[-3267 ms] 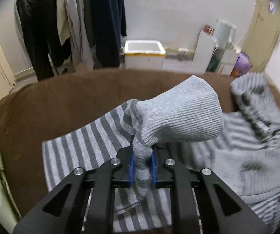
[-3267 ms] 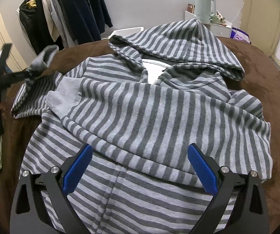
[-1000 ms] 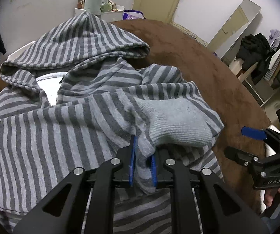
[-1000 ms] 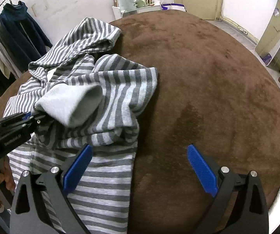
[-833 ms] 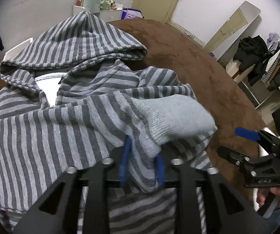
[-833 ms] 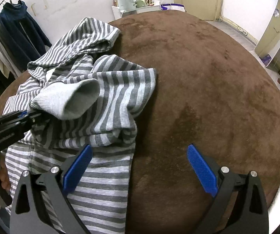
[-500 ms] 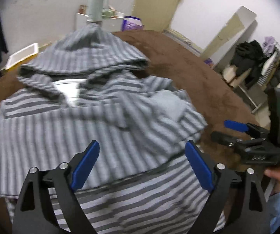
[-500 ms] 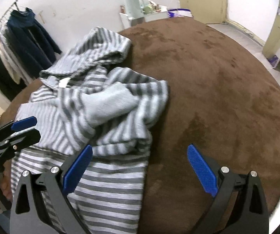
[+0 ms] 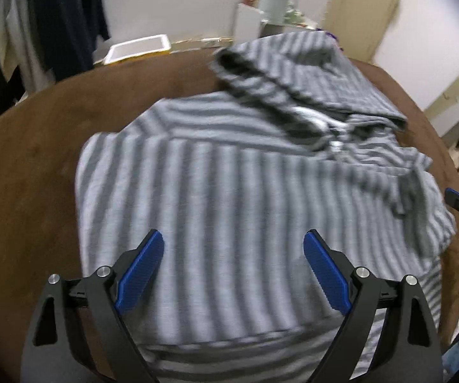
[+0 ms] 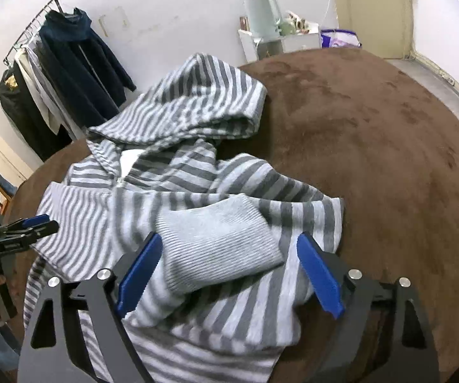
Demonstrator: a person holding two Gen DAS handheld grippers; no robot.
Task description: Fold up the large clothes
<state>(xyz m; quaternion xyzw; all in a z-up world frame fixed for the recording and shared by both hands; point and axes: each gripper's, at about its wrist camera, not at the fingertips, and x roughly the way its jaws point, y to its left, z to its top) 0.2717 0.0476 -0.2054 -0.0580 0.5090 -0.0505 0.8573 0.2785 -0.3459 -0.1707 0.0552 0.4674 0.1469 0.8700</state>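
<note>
I've got the grey-and-white striped knit hoodie (image 10: 178, 191) lying on the brown plush-covered surface (image 10: 373, 146), toward its left side, hood (image 10: 204, 102) at the far end, hem nearest me. Both sleeves are laid across the chest; the plain grey ribbed cuff (image 10: 216, 242) sits on top, near the right edge. So the sleeve-fold step looks done, approx. halfway thru the job.

Left tool (image 9: 234, 274) hangs over the near-left part of the body, jaws wide, nothing between the pads, no contact w/ fabric. Right tool (image 10: 229, 274) is over the cuff, jaws closing; the cuff lies between the blue pads in view, but I can't see them pressing it yet, so not gripping.

Next, I reckon: tidy that bunched right side, then take the hem at both corners and bring it up toward the hood. Needs even grips so stacked sleeves don't slide off.
</note>
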